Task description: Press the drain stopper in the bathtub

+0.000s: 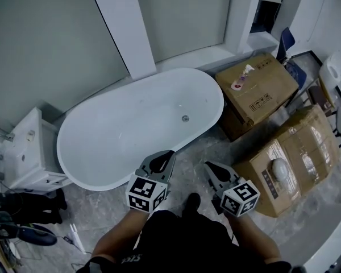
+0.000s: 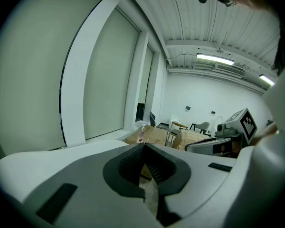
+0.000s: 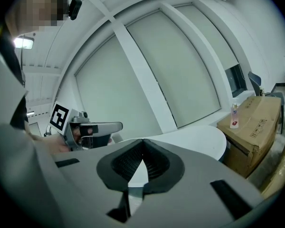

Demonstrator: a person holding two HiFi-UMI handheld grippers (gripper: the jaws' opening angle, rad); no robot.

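Observation:
A white oval bathtub (image 1: 96,147) lies ahead of me, with a small round metal drain stopper (image 1: 185,118) on its floor toward the right end. My left gripper (image 1: 164,157) hovers just outside the tub's near rim, jaws shut with nothing between them. My right gripper (image 1: 212,170) is beside it over the marble floor, also shut and empty. In the left gripper view the shut gripper (image 2: 144,146) points over the tub rim (image 2: 52,156). The tub's end (image 3: 199,139) shows past the closed tips of the gripper (image 3: 143,141) in the right gripper view.
Cardboard boxes (image 1: 261,90) (image 1: 295,158) stand right of the tub, a small bottle (image 1: 245,73) on the nearer one. A white vanity (image 1: 25,152) sits at the tub's left end. A white pillar (image 1: 125,27) and wall run behind it.

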